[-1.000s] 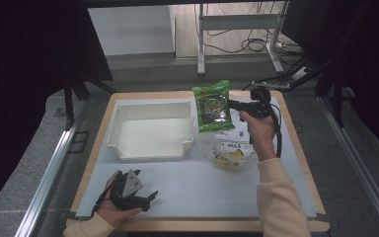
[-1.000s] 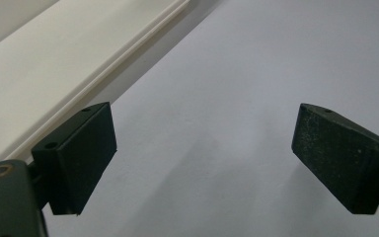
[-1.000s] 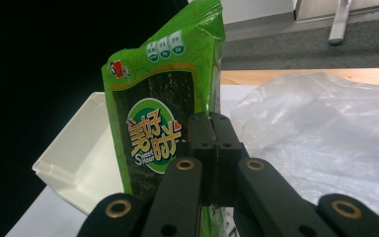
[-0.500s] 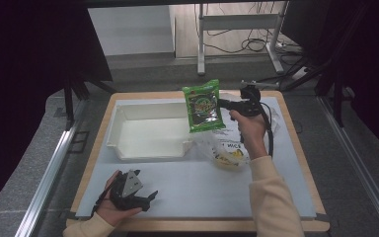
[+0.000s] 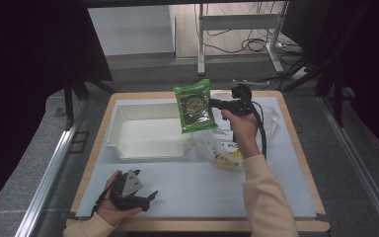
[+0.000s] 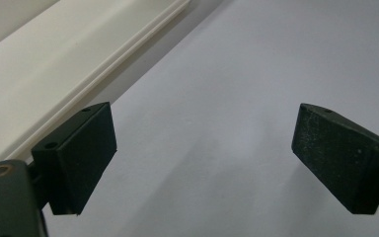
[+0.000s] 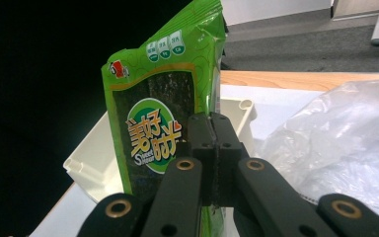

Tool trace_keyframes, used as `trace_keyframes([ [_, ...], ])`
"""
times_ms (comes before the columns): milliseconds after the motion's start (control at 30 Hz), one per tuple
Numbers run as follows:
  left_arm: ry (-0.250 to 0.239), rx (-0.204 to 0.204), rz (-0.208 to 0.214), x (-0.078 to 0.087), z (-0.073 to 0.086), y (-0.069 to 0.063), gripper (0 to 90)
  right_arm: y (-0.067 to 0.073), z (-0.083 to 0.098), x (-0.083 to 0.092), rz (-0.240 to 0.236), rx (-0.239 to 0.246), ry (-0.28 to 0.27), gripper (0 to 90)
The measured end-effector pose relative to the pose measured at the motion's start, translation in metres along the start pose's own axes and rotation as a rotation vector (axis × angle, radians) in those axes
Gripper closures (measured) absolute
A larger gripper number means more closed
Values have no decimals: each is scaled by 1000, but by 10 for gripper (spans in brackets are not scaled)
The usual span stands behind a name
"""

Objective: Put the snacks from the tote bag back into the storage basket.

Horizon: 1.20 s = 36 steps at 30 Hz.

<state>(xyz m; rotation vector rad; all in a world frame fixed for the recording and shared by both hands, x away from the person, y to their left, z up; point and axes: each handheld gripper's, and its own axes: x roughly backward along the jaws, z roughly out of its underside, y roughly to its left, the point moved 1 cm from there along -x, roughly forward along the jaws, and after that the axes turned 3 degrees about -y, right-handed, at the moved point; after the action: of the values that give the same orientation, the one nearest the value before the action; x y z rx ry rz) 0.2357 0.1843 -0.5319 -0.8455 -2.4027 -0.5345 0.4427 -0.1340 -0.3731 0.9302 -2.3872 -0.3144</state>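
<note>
R gripper (image 5: pixel 212 103) jaws pinch pouch (image 5: pixel 194 106) by edge over bin (image 5: pixel 128 150), could slip/swing; L gripper (image 5: pixel 140 200) jaws wide, idle.

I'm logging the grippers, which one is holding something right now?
The right gripper, shut on the green snack packet raised by the white tray; the left gripper rests open.

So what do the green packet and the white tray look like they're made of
The green packet, clamped in the right gripper, looks like thin printed plastic film: glossy, with creases and a flat sealed top edge. The white tray looks like rigid moulded plastic, matt to slightly satin, with a rolled rim and rounded corners; its exact material stays uncertain.
</note>
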Motion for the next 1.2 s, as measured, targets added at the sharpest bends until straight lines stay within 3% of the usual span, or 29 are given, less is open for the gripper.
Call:
trace_keyframes([
  [700,-1,2,0,0,0,1,98,17,5,-35,-55,12,27,900],
  [1200,-2,2,0,0,0,0,98,26,10,-49,-71,4,35,900],
])
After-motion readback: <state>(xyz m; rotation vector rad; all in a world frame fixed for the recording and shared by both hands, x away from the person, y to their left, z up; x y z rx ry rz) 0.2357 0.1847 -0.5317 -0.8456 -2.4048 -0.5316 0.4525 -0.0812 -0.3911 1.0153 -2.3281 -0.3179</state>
